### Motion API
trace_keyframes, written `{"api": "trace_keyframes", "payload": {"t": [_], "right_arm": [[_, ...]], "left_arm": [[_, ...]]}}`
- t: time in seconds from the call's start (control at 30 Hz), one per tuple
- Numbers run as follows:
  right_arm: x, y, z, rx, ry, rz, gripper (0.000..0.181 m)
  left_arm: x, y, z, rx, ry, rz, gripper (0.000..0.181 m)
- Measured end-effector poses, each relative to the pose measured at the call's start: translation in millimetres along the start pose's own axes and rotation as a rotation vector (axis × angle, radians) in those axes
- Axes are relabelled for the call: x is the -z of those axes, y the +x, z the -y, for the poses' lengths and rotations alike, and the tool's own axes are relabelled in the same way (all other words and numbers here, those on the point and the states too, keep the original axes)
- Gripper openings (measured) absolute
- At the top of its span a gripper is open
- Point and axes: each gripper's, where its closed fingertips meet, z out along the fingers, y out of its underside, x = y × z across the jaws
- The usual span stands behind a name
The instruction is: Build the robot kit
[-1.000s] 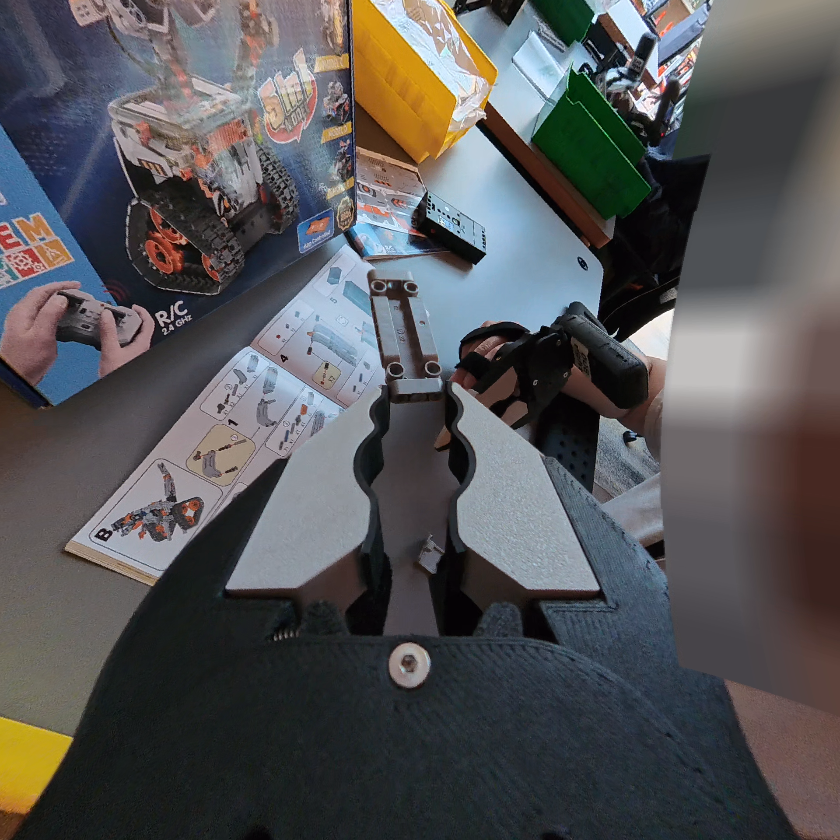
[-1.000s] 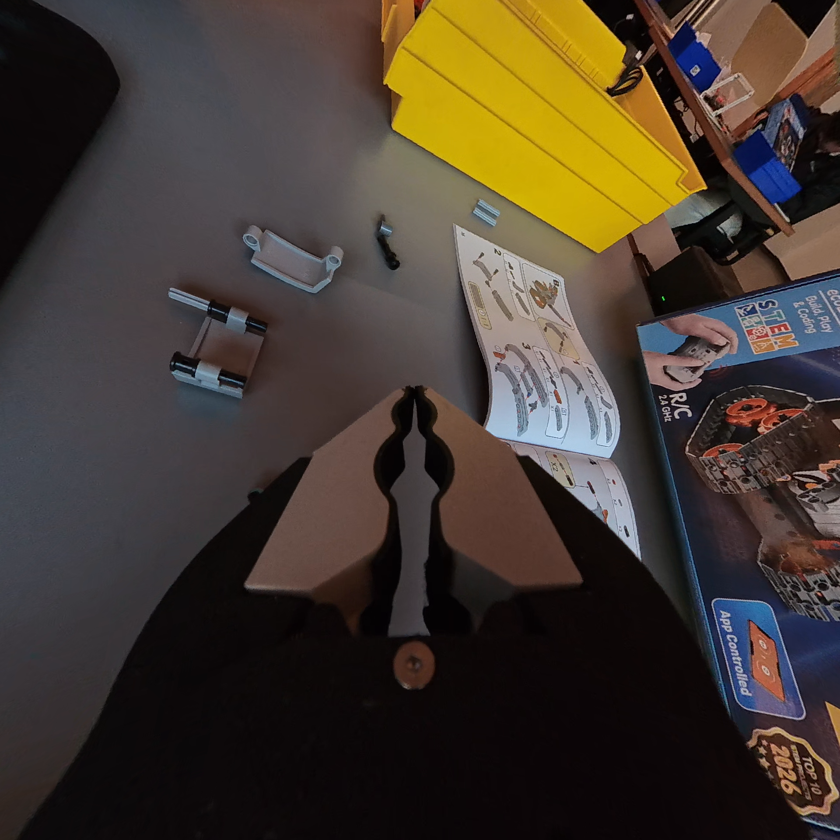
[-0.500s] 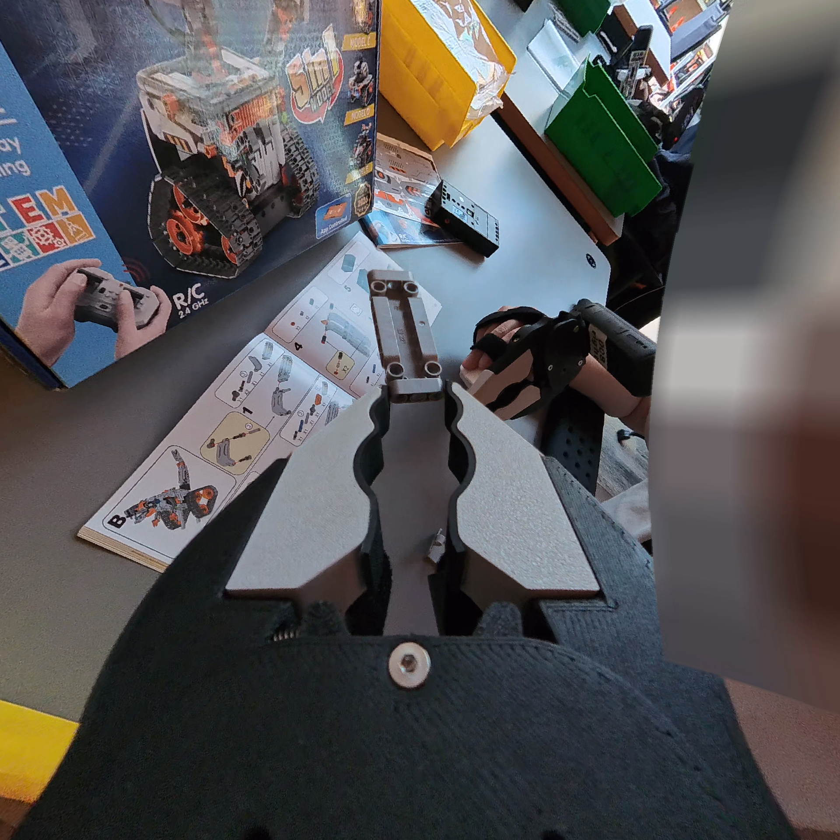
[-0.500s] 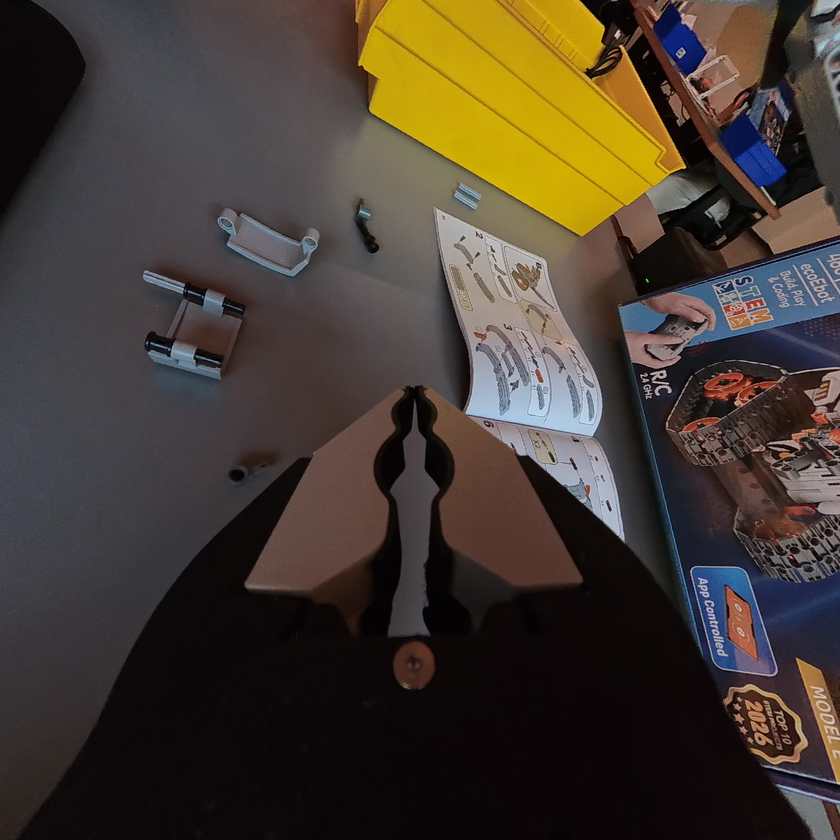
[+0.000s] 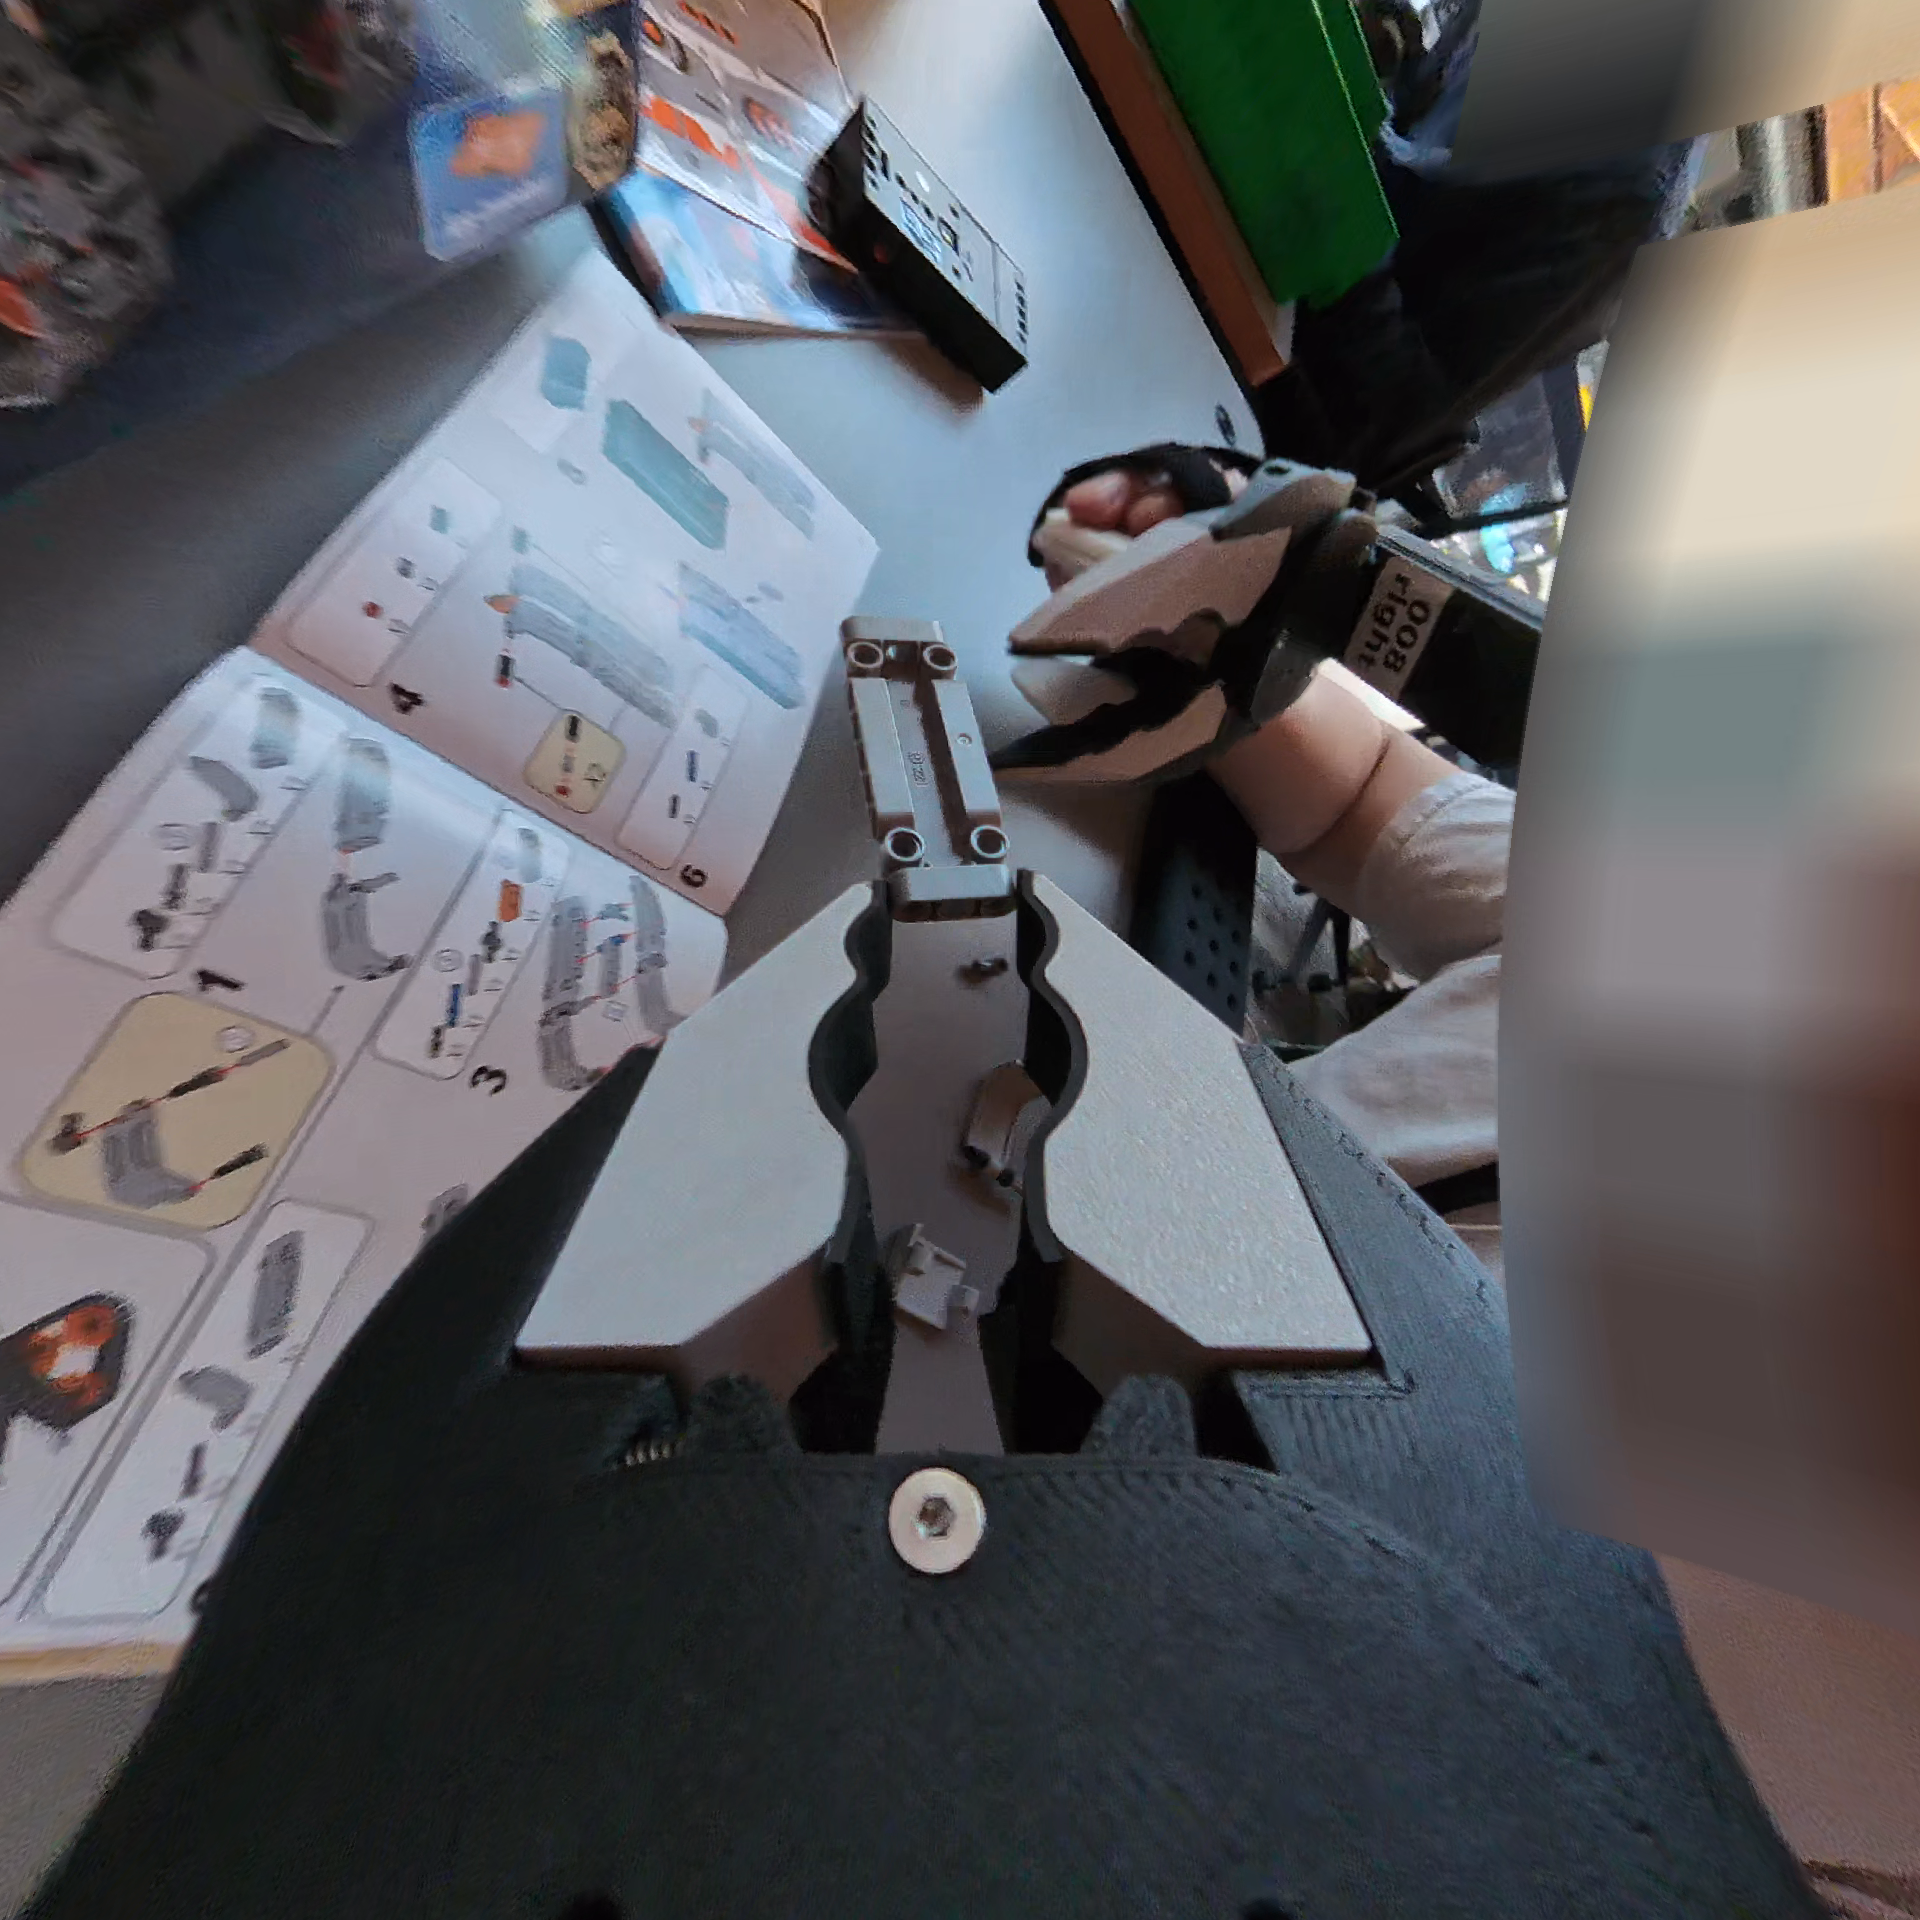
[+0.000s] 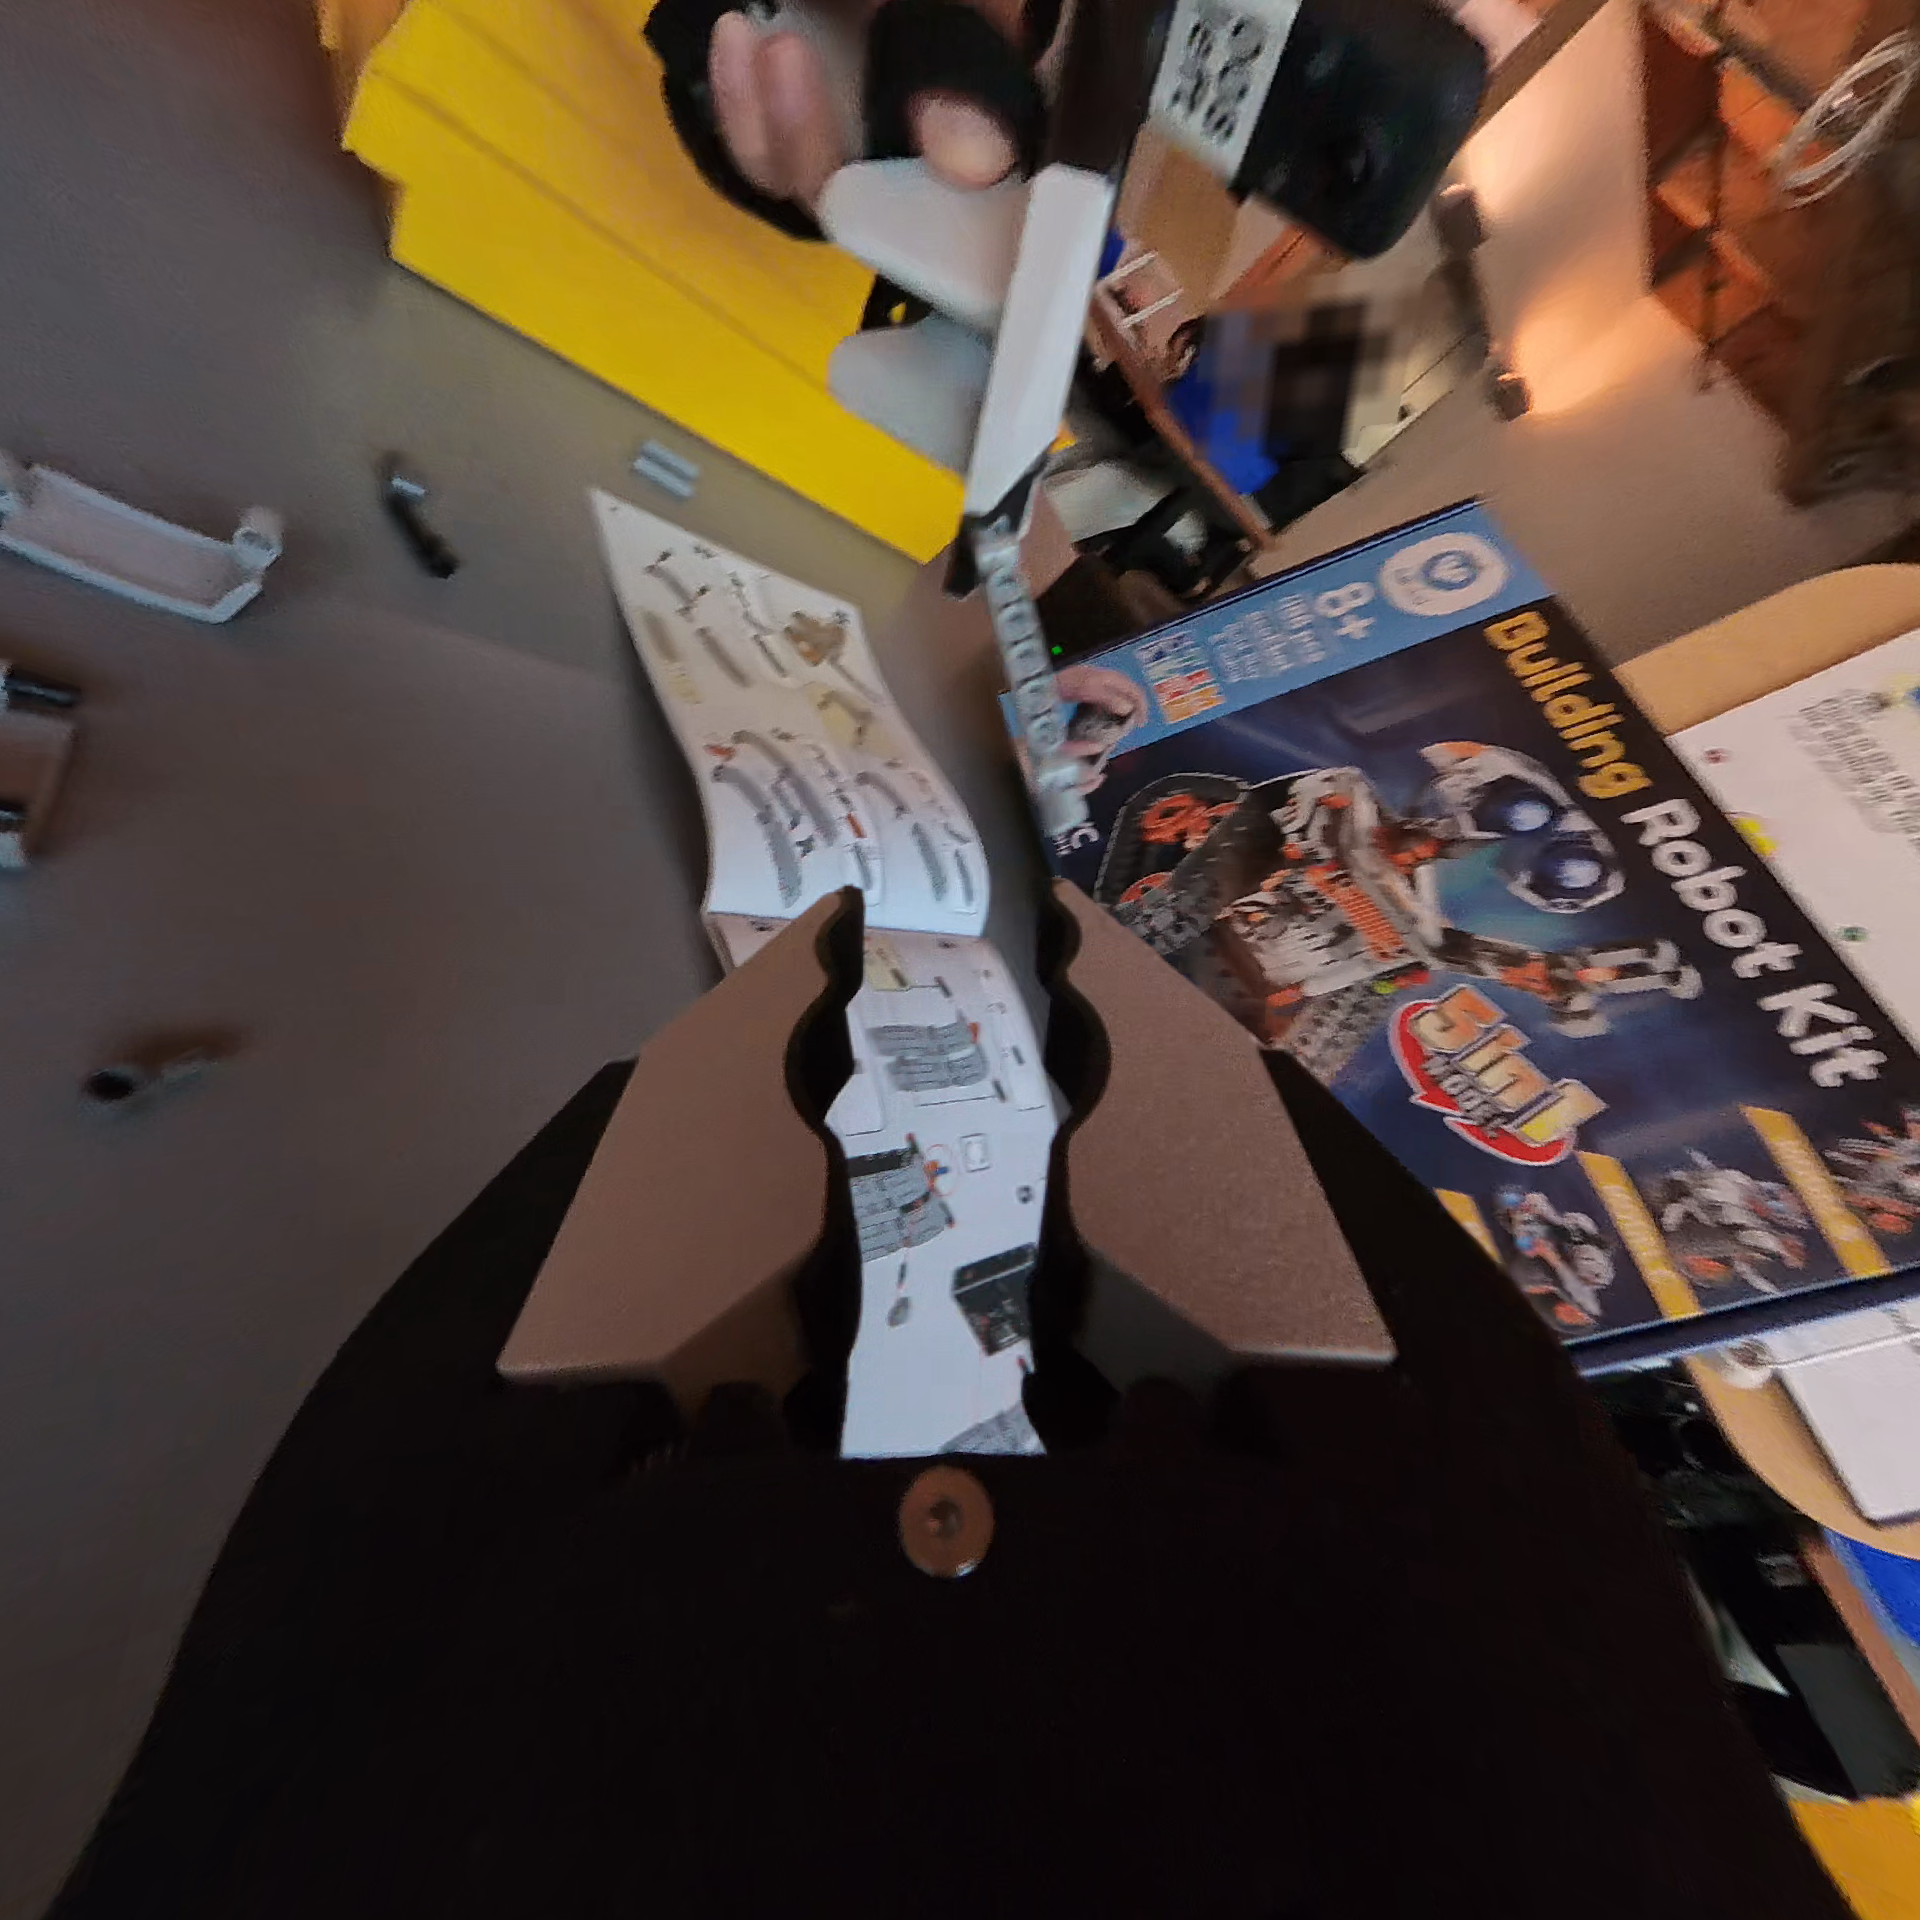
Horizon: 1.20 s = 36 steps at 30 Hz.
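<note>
Open instruction booklet [image 5: 395, 831] left of frame on grey counter [image 5: 987, 447]; yellow bins [image 6: 623, 270] upper left; robot kit box [image 6: 1507, 935] right

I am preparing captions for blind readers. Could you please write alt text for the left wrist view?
The left tool grips the near end of a long grey building-kit frame piece above a grey table, beside an open instruction booklet. The right tool, held in a person's gloved hand, hovers open just beyond the piece's far end.
</note>
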Motion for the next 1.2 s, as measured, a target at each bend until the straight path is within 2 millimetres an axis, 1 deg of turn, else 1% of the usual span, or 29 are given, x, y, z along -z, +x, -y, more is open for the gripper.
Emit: {"api": "trace_keyframes", "payload": {"t": [0.03, 0.1, 0.2, 0.27, 0.3, 0.33, 0.37, 0.4, 0.43, 0.47, 0.5, 0.53, 0.57, 0.63, 0.7, 0.77, 0.9, 0.97, 1.0, 1.1, 1.2], "right_arm": [[1.8, 3.0, 3.5, 0.015, 0.012, -0.021, 0.036], [4.0, 3.2, 11.0, 0.048, 0.032, -0.038, 0.038], [4.1, -2.8, 18.6, 0.091, 0.036, -0.036, 0.037], [4.0, -8.7, 23.8, 0.118, 0.041, -0.023, 0.034], [3.9, -10.6, 25.8, 0.133, 0.036, -0.025, 0.031], [4.7, -14.3, 27.1, 0.156, 0.022, -0.012, 0.010], [6.9, -14.1, 30.2, 0.175, 0.013, -0.022, 0.006], [10.5, -10.3, 35.9, 0.192, 0.022, -0.045, 0.006], [15.0, -5.6, 40.5, 0.192, 0.033, -0.064, 0.005], [19.0, -1.3, 39.8, 0.180, 0.026, -0.067, 0.006], [21.7, 2.3, 32.7, 0.160, -0.005, -0.057, 0.005], [23.9, 5.8, 21.5, 0.146, -0.053, -0.047, 0.006], [25.9, 7.0, 9.9, 0.151, -0.098, -0.027, 0.006], [29.4, -3.0, -10.5, 0.194, -0.165, 0.070, 0.006], [31.7, -18.3, -27.7, 0.219, -0.216, 0.175, 0.006], [32.1, -34.0, -39.1, 0.199, -0.249, 0.268, 0.006], [21.8, -48.9, -42.5, 0.222, -0.257, 0.297, 0.006], [12.5, -55.6, -39.3, 0.238, -0.259, 0.289, 0.006], [8.5, -59.1, -38.5, 0.256, -0.267, 0.288, 0.006], [1.7, -69.6, -38.8, 0.308, -0.287, 0.308, 0.006], [2.3, -78.4, -46.1, 0.315, -0.311, 0.348, 0.006]], "left_arm": [[-6.6, 5.5, -2.8, -0.003, -0.022, -0.025, 0.022], [-18.2, 14.5, -7.8, -0.017, -0.059, -0.049, 0.022], [-32.2, 24.3, -16.2, -0.051, -0.115, -0.046, 0.022], [-37.9, 31.3, -19.4, -0.064, -0.129, -0.049, 0.022], [-39.6, 35.0, -20.5, -0.070, -0.132, -0.053, 0.023], [-40.8, 39.0, -22.2, -0.074, -0.135, -0.060, 0.022], [-40.7, 42.5, -24.5, -0.079, -0.144, -0.060, 0.022], [-38.8, 48.0, -24.1, -0.087, -0.135, -0.068, 0.023], [-34.1, 54.8, -19.8, -0.094, -0.101, -0.077, 0.022], [-26.2, 60.2, -14.2, -0.102, -0.059, -0.072, 0.021], [-14.8, 64.3, -7.4, -0.115, -0.005, -0.056, 0.021], [0.2, 68.9, 0.6, -0.130, 0.063, -0.037, 0.021], [18.0, 74.8, 8.4, -0.146, 0.139, -0.015, 0.021], [57.1, 90.8, 16.4, -0.198, 0.271, 0.031, 0.020], [92.9, 106.5, 14.3, -0.251, 0.367, 0.093, 0.018], [122.1, 117.5, 6.7, -0.283, 0.431, 0.164, 0.018], [167.8, 131.7, -8.2, -0.321, 0.534, 0.296, 0.018], [184.9, 133.1, -13.1, -0.334, 0.573, 0.373, 0.019], [190.1, 133.8, -15.7, -0.341, 0.580, 0.399, 0.019], [192.9, 132.9, -24.8, -0.341, 0.545, 0.423, 0.022], [193.7, 128.9, -30.6, -0.325, 0.514, 0.422, 0.024]]}}
